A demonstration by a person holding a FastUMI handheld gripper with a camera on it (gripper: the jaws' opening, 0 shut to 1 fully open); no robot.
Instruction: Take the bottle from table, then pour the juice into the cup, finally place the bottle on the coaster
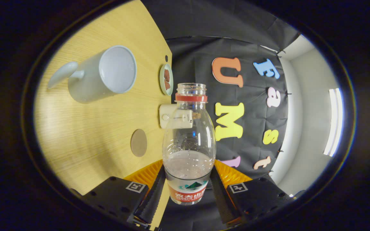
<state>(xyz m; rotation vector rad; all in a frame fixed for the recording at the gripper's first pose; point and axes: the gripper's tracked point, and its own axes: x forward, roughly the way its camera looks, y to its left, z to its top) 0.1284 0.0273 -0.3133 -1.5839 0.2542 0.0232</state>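
My gripper (187,184) is shut on a clear plastic bottle (189,141), both fingers pressing its labelled lower part. The bottle has a red neck ring, no cap, and a little liquid in it. The view is rolled sideways, so the wooden table (101,128) stands like a wall beside the bottle. A pale blue cup (103,73) with a handle stands on the table, beyond the fingers, its mouth empty and facing the camera. A round brown coaster (138,142) lies on the table between the cup and the fingers.
A small dish (166,79) holding something brown sits near the table's far edge, past the cup. A small white device (172,116) lies at that edge, partly behind the bottle. Black cloth wall stands beyond the table.
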